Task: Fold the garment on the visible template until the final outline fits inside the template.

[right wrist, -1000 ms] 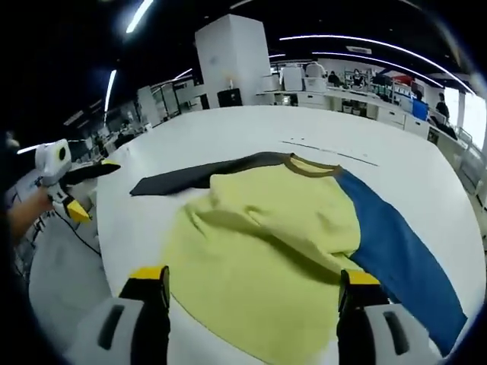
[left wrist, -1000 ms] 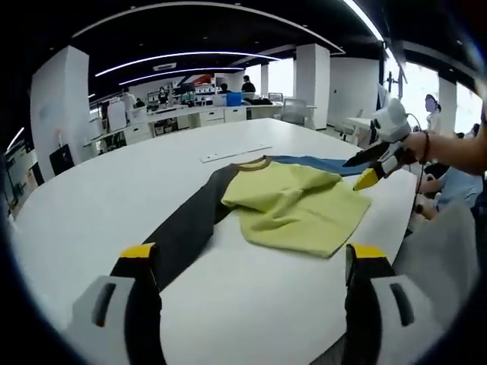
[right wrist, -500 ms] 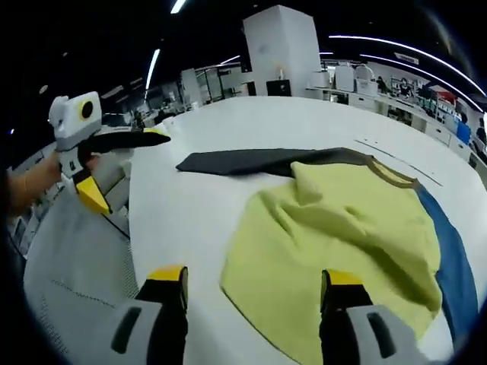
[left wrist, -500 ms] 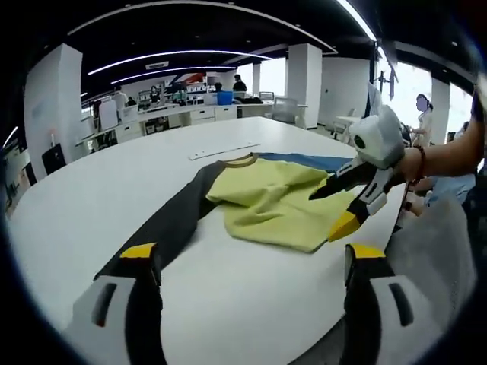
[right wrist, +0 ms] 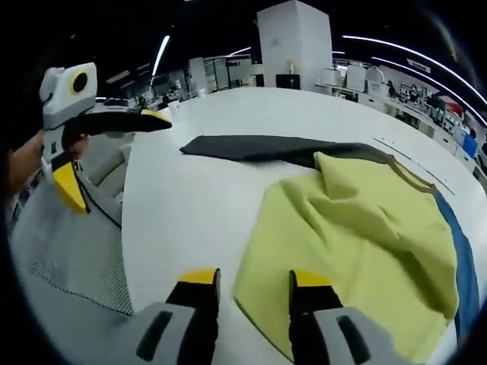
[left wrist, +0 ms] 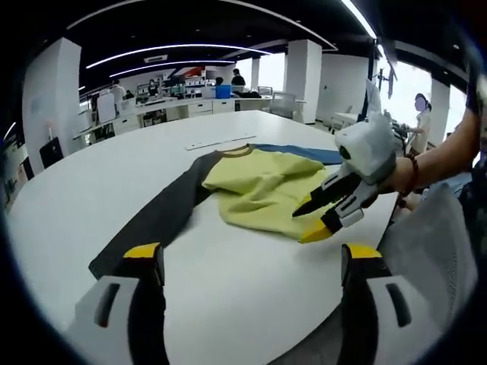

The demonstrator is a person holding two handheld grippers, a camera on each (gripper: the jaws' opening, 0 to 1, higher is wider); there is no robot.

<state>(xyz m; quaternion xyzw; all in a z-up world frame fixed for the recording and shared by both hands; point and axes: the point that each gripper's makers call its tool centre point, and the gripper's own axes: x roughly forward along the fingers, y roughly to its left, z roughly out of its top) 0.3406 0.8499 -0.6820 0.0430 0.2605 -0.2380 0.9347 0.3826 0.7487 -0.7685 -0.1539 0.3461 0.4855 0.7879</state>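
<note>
As its jaws narrowed, right tool (right wrist: 247,281) reached shirt (right wrist: 365,228) hem.

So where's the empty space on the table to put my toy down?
Bare white table lies beyond the dark sleeve, and between that sleeve and the table's near edge. It's crowded around the yellow shirt, where the right gripper reaches.

My left gripper (left wrist: 247,262) is held out low in front of me, its two yellow-tipped jaws spread wide apart with nothing between them. My right gripper (right wrist: 255,280) is angled downward, its jaws drawn close together with a narrow gap between the yellow tips. My right hand (left wrist: 401,172) grips its handle, a beaded bracelet on the wrist.
</note>
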